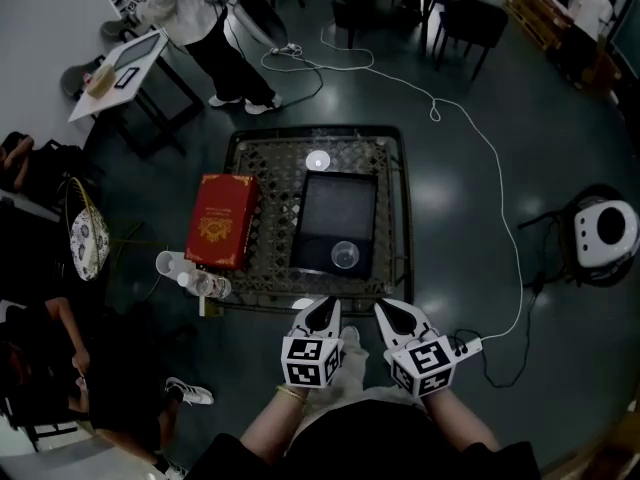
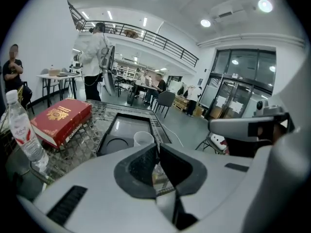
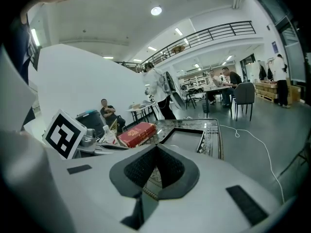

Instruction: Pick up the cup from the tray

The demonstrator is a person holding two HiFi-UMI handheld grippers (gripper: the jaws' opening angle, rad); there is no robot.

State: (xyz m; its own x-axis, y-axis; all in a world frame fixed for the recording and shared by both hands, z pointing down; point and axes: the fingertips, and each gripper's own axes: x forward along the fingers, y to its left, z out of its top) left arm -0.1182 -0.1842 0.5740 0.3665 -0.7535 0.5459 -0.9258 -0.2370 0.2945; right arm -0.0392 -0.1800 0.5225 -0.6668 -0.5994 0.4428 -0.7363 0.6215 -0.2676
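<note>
We see the cup (image 1: 344, 256) upright in the tray (image 1: 335, 203), at its near-right corner. Tray sits toward the table (image 1: 398, 218) right edge, red box (image 1: 222, 220) by left edge. L gripper (image 1: 325, 306) & R gripper (image 1: 386, 310) at table's near edge, both w/ jaws together, nothing btwn, apart from cup.

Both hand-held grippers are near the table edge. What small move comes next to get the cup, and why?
Probably open the left hand-held gripper: its jaws are shut and empty, and the cup stands just ahead of it at the near end of the tray. Shut jaws cannot go round it.
</note>
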